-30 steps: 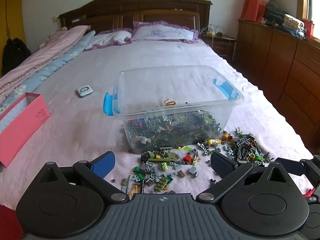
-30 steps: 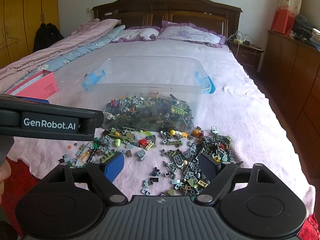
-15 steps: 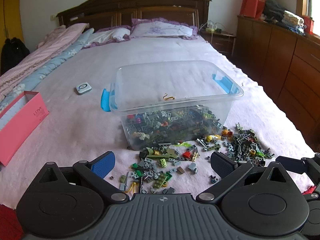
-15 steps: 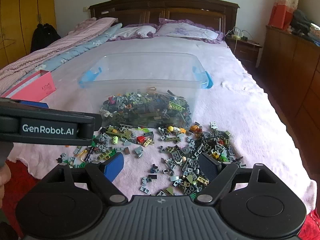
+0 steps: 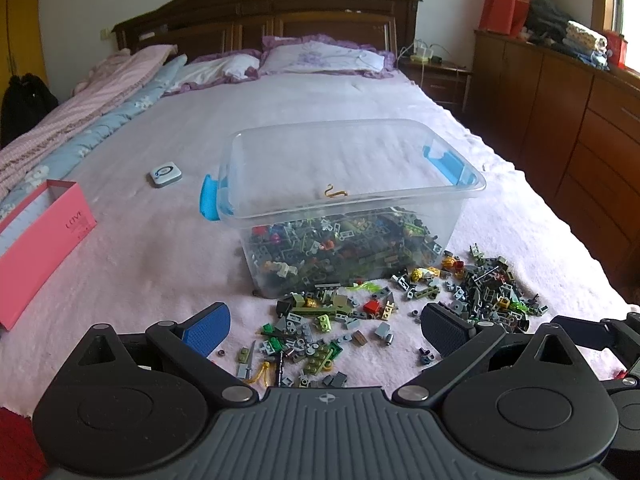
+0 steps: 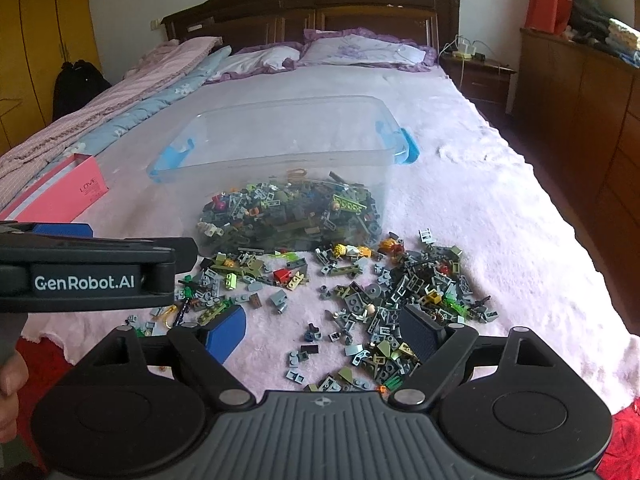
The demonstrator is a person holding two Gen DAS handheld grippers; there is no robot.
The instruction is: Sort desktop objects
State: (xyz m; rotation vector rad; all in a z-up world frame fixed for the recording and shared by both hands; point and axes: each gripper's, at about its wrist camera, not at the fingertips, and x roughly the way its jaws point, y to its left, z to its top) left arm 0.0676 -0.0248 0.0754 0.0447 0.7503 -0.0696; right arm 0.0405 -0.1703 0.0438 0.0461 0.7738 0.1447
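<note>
A clear plastic bin [image 5: 280,168] with blue handles stands on the pink bedspread, its bottom covered with small building bricks. More loose bricks [image 5: 316,332] lie scattered in front of it, with a denser heap [image 5: 488,292] to the right. My left gripper [image 5: 324,326] hovers open over the nearer scatter, nothing between its fingers. In the right wrist view the bin [image 6: 260,148] sits ahead and the brick heap [image 6: 400,292] lies just past my right gripper [image 6: 324,330], which is open and holds nothing. The left gripper's body [image 6: 92,276] shows at the left, with a hand [image 6: 8,380] below it.
An open pink box [image 5: 40,240] lies at the bed's left edge, and a small white device [image 5: 165,174] left of the bin. Pillows and a wooden headboard are at the far end. Wooden drawers [image 5: 580,140] line the right wall. The bed's near edge runs just under the grippers.
The right wrist view has rolled slightly, so the bed and bin look tilted. Both grippers stay open, and no brick or the bin has moved.
</note>
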